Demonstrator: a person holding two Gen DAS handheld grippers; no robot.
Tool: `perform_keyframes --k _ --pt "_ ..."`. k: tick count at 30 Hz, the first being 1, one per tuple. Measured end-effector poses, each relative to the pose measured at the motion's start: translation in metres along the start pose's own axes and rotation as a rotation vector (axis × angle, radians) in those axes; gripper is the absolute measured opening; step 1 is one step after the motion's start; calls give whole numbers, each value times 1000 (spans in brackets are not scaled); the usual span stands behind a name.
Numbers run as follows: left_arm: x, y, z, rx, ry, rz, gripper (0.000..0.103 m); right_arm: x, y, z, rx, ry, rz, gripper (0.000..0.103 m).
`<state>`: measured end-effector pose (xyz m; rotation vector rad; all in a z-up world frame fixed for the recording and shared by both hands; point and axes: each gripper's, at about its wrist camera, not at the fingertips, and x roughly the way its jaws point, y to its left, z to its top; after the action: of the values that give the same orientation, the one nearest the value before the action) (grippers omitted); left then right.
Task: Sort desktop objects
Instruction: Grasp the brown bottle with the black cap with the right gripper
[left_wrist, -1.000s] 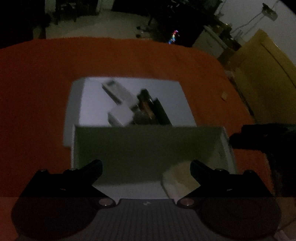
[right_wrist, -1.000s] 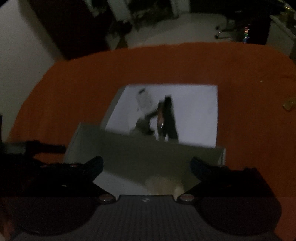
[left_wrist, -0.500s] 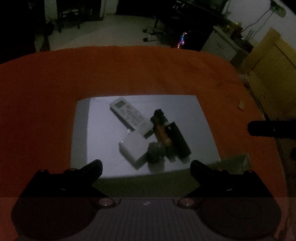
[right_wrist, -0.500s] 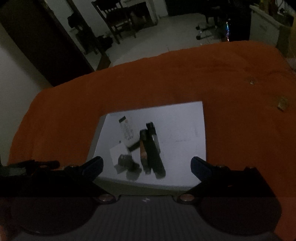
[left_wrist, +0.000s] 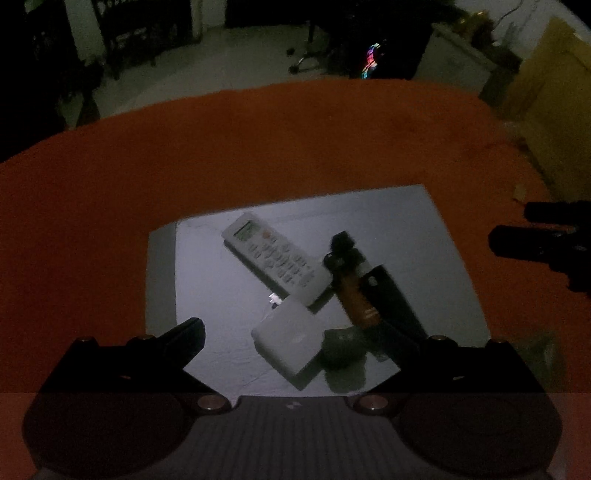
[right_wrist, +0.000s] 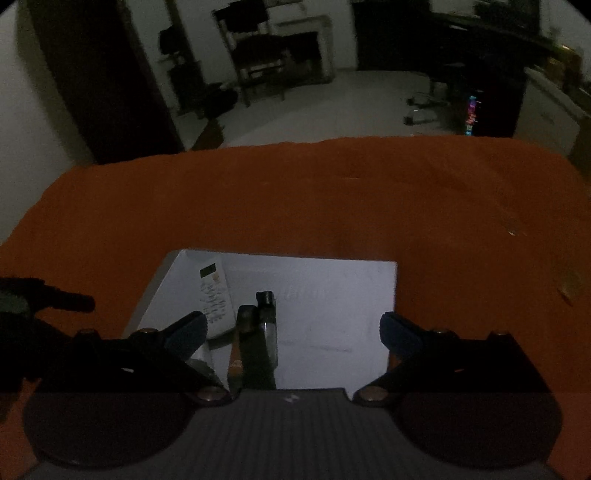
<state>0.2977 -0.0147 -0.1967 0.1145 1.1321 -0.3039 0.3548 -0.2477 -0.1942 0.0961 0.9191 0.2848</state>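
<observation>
Left gripper (left_wrist: 303, 334): jaws spread wide, holding nothing, hovering over the near edge of the white sheet (left_wrist: 413, 236). Just beyond its fingertips lie a white square adapter (left_wrist: 286, 341) and a dark round object (left_wrist: 341, 347), touching. Farther on are an amber bottle (left_wrist: 356, 295), a black bar (left_wrist: 391, 295) and a white remote (left_wrist: 273, 254). Right gripper (right_wrist: 291, 328): likewise wide open, empty, above the same sheet on the orange cloth (right_wrist: 295, 199).

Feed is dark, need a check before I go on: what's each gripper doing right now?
Left gripper: open, holding nothing, above the white remote.
Right gripper: open, holding nothing.
</observation>
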Motion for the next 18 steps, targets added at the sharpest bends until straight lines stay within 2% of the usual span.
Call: perform_keyframes --k 4,5,8,11,14,16,17,18 --pt "18 -4 2 51 37 -40 99 30 1 10 -36 67 42 96" --pt "22 -5 3 55 53 -52 99 40 0 12 -34 102 59 91" --pt "32 -4 5 13 110 -127 99 61 1 15 -55 157 69 90" --pt "39 -7 5 -15 123 -134 99 77 4 12 -91 191 58 87" --pt "46 -14 3 -7 140 -133 94 88 7 10 -99 218 71 84" --pt "53 -19 1 -9 175 -151 80 93 6 8 -89 227 81 83" --pt "56 -22 0 -8 196 -160 57 96 6 7 -82 234 77 83" --pt "61 -24 -1 1 221 -162 39 100 5 6 -74 242 71 83"
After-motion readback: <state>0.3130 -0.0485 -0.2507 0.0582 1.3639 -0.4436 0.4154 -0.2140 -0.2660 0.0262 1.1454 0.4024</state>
